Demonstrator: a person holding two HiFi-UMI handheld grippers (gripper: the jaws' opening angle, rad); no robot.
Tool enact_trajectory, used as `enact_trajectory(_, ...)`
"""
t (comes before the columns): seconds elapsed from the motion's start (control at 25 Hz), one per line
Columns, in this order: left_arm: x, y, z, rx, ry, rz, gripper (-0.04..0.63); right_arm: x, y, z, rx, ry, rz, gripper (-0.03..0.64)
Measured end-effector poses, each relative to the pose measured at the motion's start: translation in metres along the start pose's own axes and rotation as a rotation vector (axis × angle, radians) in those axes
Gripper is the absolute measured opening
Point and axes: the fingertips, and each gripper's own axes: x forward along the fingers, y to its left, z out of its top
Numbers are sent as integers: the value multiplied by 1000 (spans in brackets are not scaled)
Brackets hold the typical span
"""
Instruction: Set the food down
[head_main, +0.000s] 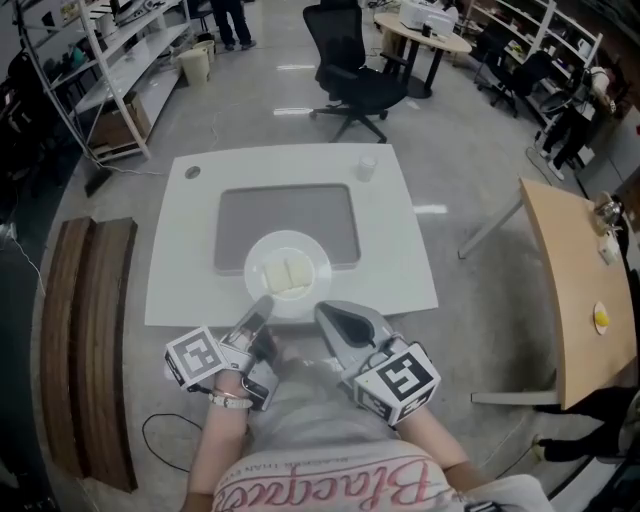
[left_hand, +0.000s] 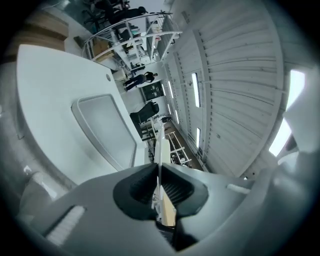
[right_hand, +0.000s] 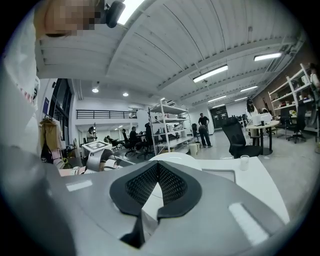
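A white plate (head_main: 287, 246) carries two pale slices of food (head_main: 285, 275) at the near edge of the grey mat (head_main: 290, 210) on the white table (head_main: 400, 250). My left gripper (head_main: 262, 306) reaches the plate's near rim from the left. In the left gripper view the thin white plate (left_hand: 161, 145) runs edge-on between the shut jaws of the left gripper (left_hand: 159, 167). My right gripper (head_main: 322, 312) sits just right of it near the rim. In the right gripper view the right gripper (right_hand: 158, 167) is shut with nothing between its pads, and the plate (right_hand: 172, 160) lies beyond.
A clear cup (head_main: 366, 167) stands at the table's far right corner and a small round thing (head_main: 192, 172) at the far left. A wooden bench (head_main: 90, 340) lies to the left, a wooden table (head_main: 580, 290) to the right, an office chair (head_main: 355, 70) beyond.
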Motion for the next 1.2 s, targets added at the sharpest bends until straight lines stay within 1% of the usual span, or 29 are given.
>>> enact_trajectory(0.08, 12, 11, 9, 48, 9, 18, 21, 10, -7, 1, 8, 5, -1, 2)
enact_trajectory(0.2, 28, 28, 22, 86, 24, 45, 21, 27, -15, 1, 15, 13, -1, 2)
enact_trajectory(0.32, 46, 41, 32, 100, 34, 46, 21, 43, -29, -1, 9, 30, -20, 2)
enact_trajectory(0.48, 68, 56, 45, 120, 50, 42, 21, 69, -49, -10, -28, 70, -58, 2)
enact_trajectory(0.64, 86, 65, 56, 131, 63, 23, 21, 93, -71, -12, -10, 85, -104, 2)
enact_trajectory(0.8, 104, 75, 65, 149, 56, -10, 21, 109, -97, -20, 5, 113, -153, 2)
enact_trajectory(0.88, 111, 87, 68, 136, 53, -5, 21, 117, -106, -22, 16, 128, -163, 2)
enact_trajectory(0.96, 117, 103, 70, 108, 61, 30, 21, 124, -114, -25, 30, 142, -175, 2)
enact_trajectory(1.2, 124, 150, 61, -23, 133, 213, 25, 135, -121, -38, 67, 195, -174, 2)
